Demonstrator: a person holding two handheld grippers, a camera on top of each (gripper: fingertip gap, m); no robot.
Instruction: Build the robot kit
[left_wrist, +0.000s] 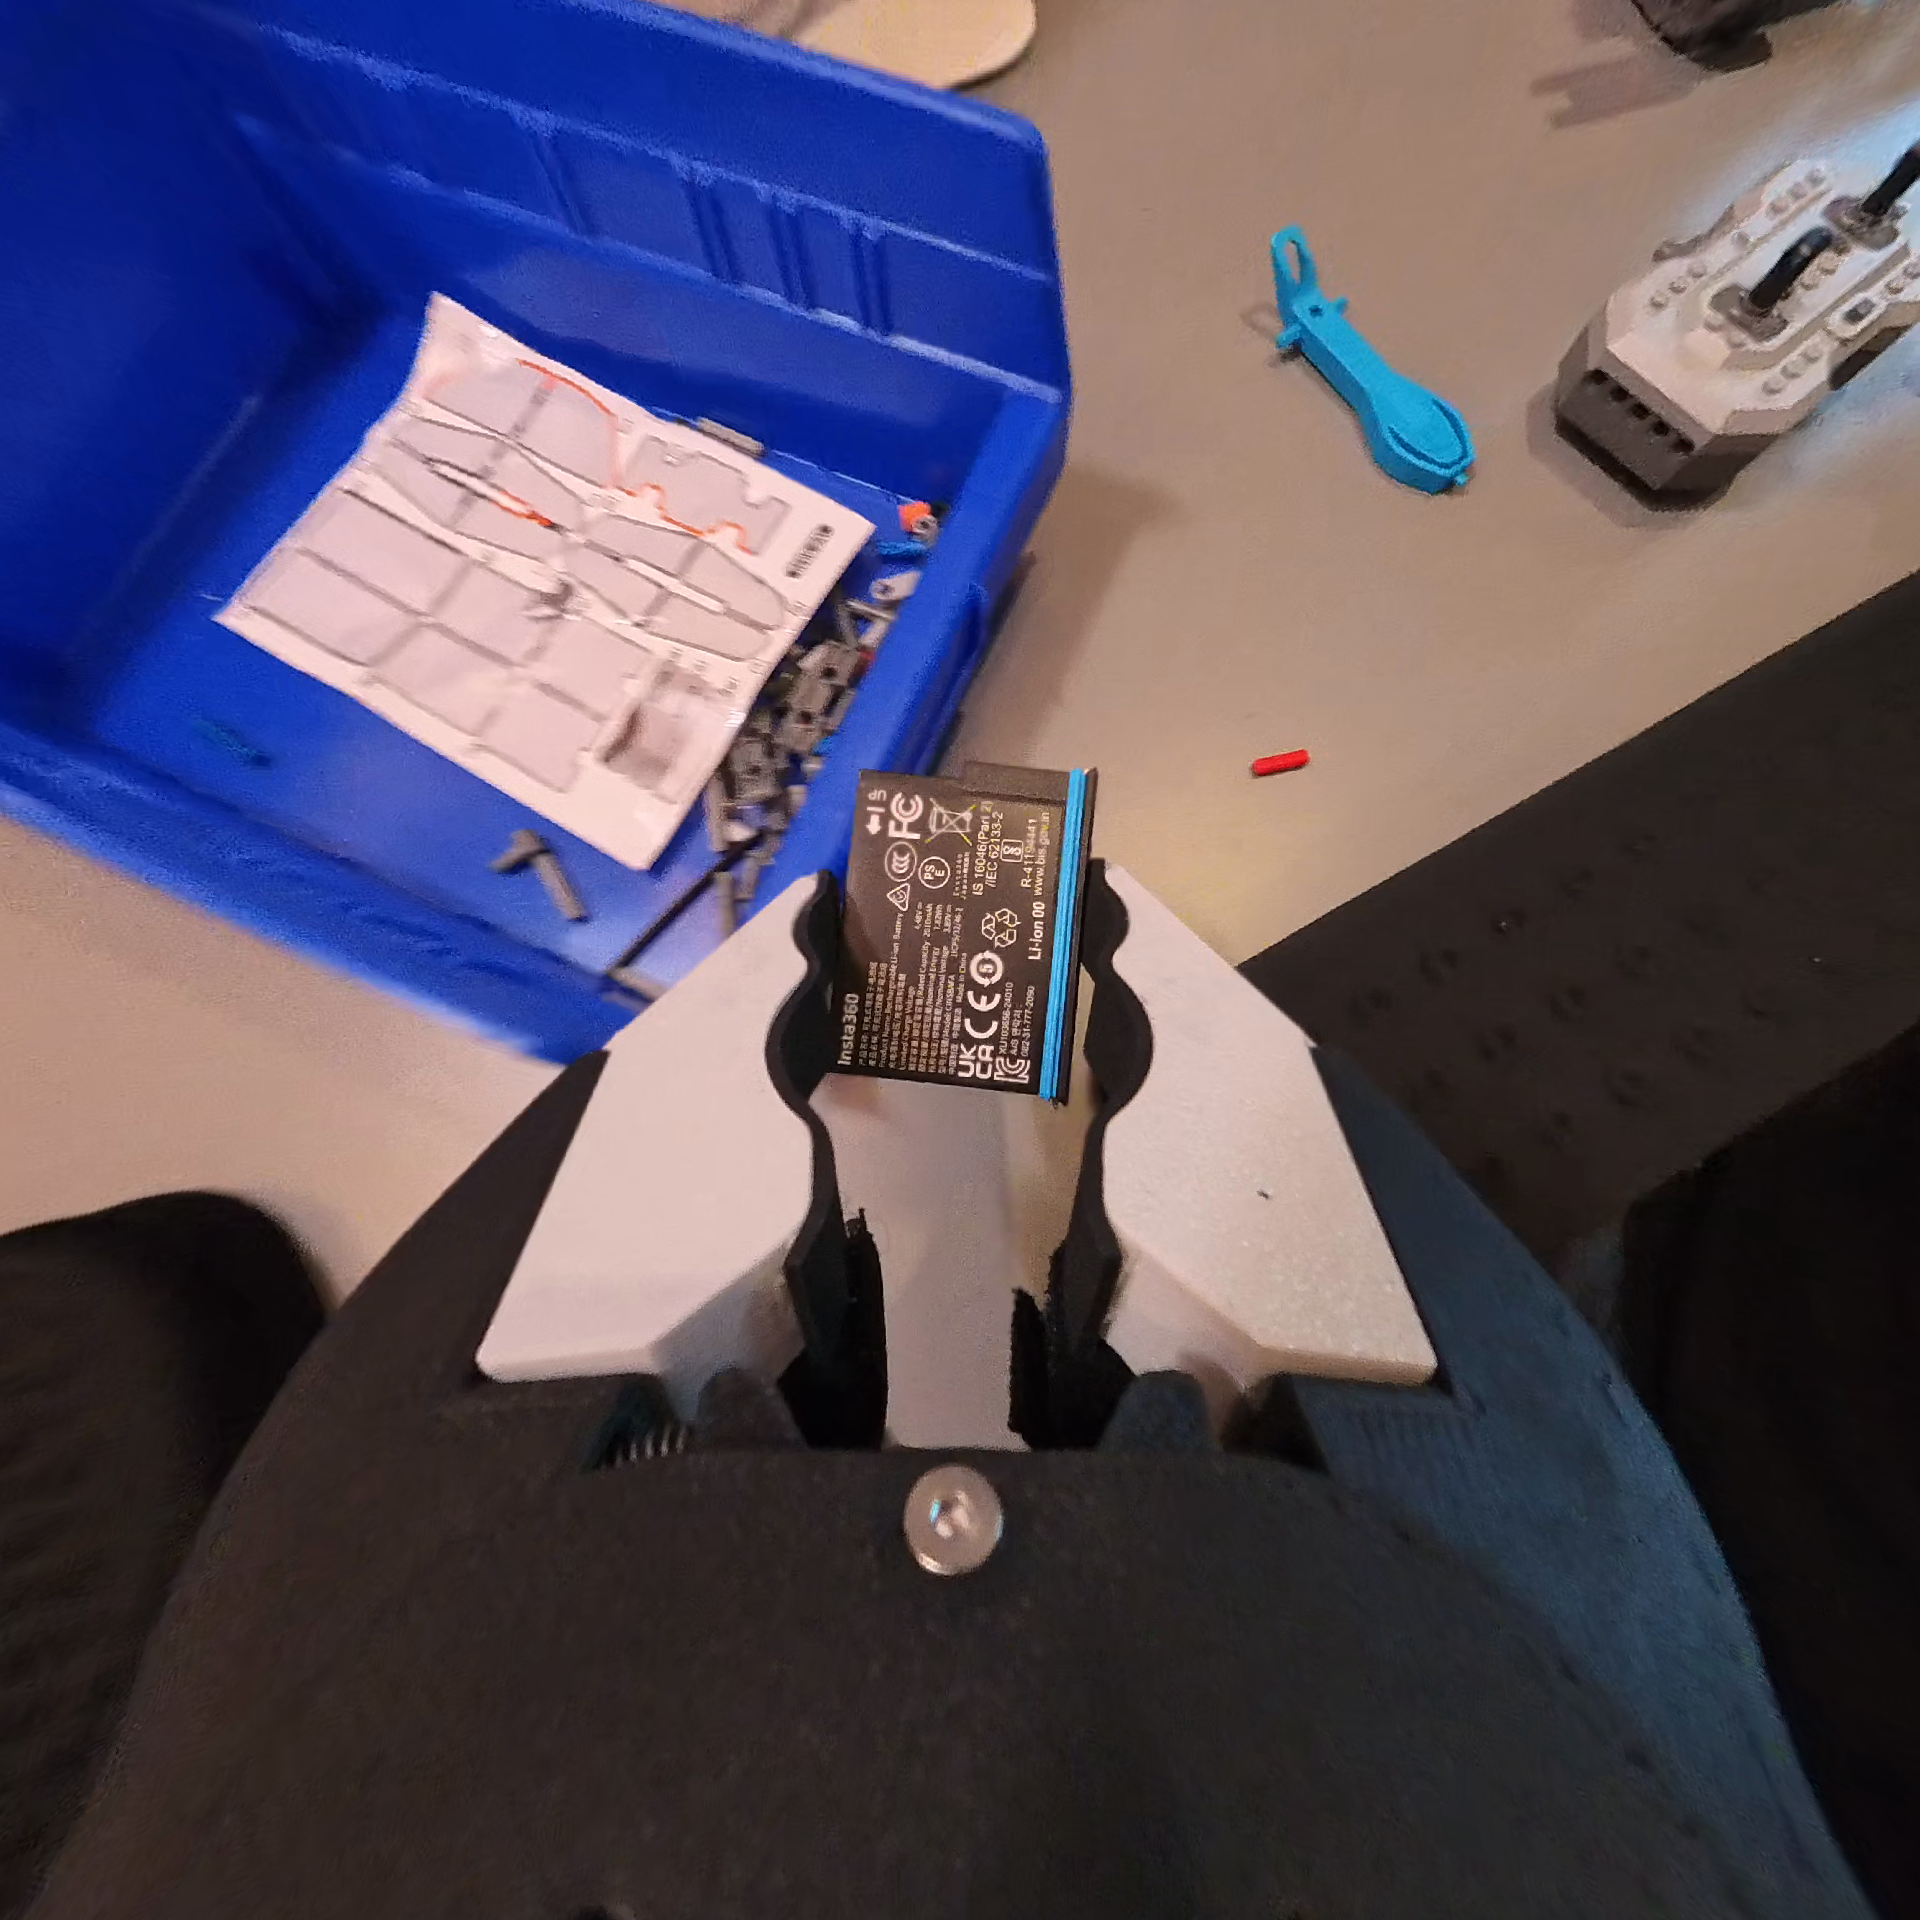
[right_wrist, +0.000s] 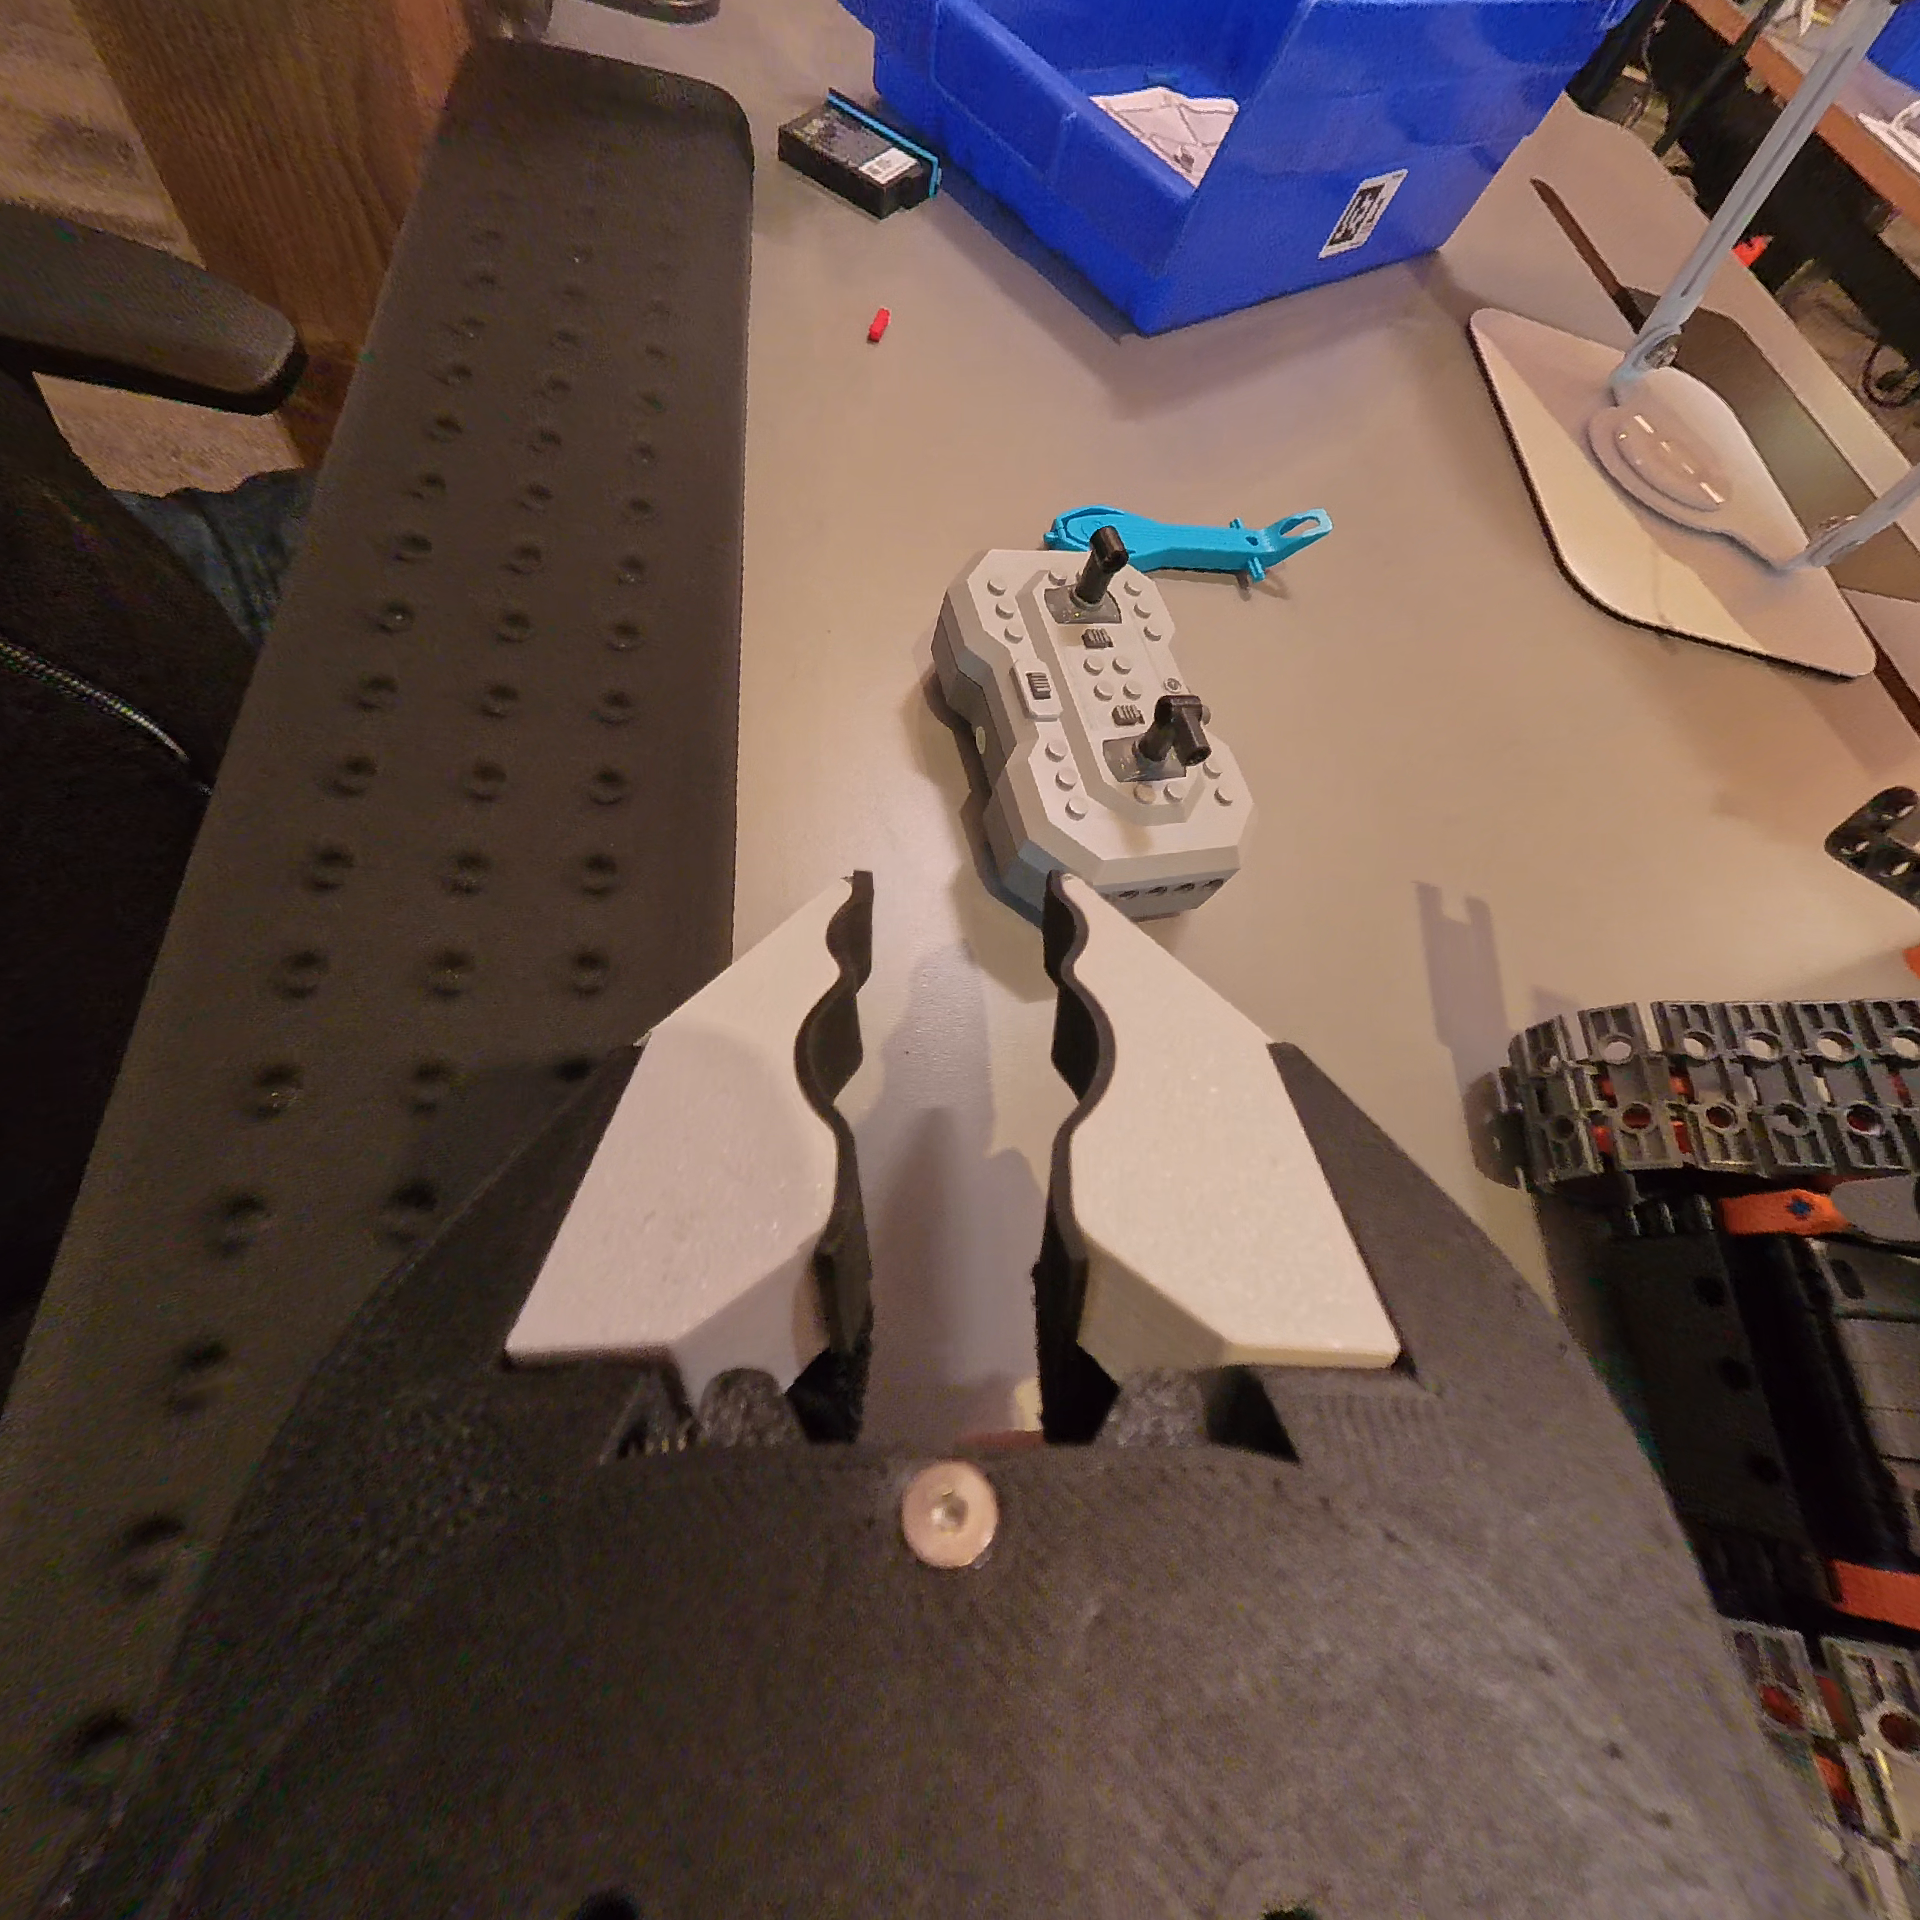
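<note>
Between the left claw's (left_wrist: 961, 935) pads stands a clamped flat black battery with a blue edge (left_wrist: 961, 935), long axis toward 12 o'clock, blue plastic bin (left_wrist: 727, 208) at 11; the right claw (right_wrist: 956, 935) gapes empty, grey studded controller (right_wrist: 1091, 727) at 1 o'clock.

Two tools: the left tool (left_wrist: 961, 883) and the right tool (right_wrist: 956, 883). Two black batteries, one (left_wrist: 961, 935) in the left view and one (right_wrist: 857, 156) in the right. One blue bin (left_wrist: 540, 208), one printed sheet (left_wrist: 540, 582), one grey controller (right_wrist: 1091, 727) with two black levers, one light-blue plastic piece (right_wrist: 1184, 540), one small red peg (right_wrist: 879, 324), one black perforated mat (right_wrist: 499, 623).
</note>
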